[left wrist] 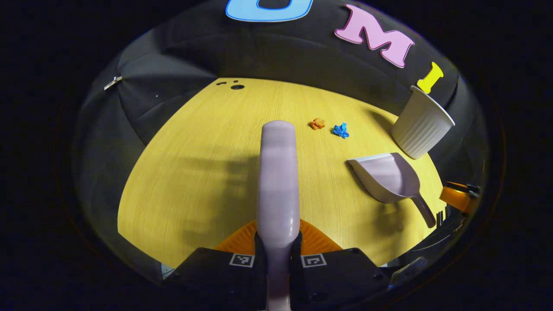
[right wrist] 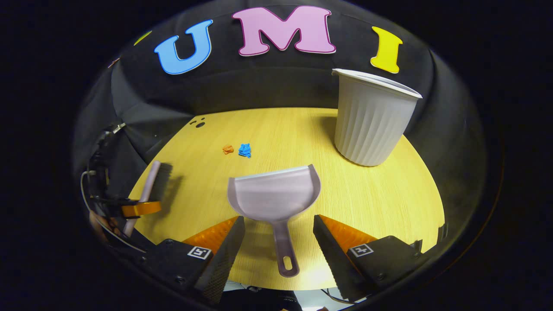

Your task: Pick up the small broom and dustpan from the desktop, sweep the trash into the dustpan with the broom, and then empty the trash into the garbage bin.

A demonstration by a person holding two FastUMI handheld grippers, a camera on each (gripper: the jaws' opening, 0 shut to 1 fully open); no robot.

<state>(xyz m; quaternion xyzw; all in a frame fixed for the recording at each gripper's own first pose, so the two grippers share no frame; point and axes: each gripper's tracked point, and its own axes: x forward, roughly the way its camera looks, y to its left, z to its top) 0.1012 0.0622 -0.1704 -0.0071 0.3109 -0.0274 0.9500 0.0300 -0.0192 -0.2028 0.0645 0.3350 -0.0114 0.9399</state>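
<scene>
The left tongs [left wrist: 277, 248] are clamped on the broom [left wrist: 278, 181], while the right tongs [right wrist: 278, 242] stand open astride the dustpan [right wrist: 275, 196] on the table [right wrist: 276, 129] (light, stiff plastic, I'd guess), best taken by its slim handle.

The yellow wood-grain desktop [right wrist: 389, 203] lies mostly bare. A tall white ribbed plastic bin [right wrist: 369, 119] stands near the far right edge, blocking that corner. A pale lilac plastic dustpan [right wrist: 274, 196] lies near the front edge, its handle pointing to that edge, with open desktop on either side of the handle where the right gripper [right wrist: 278, 235] stands with fingers spread wide. Between dustpan and bin runs a bare strip. A crumpled orange paper scrap [right wrist: 227, 149] and a crumpled blue paper scrap [right wrist: 245, 150] lie just beside each other mid-desktop, with bare wood around them. The pale lilac plastic broom [right wrist: 149, 185] occupies the left edge.
</scene>
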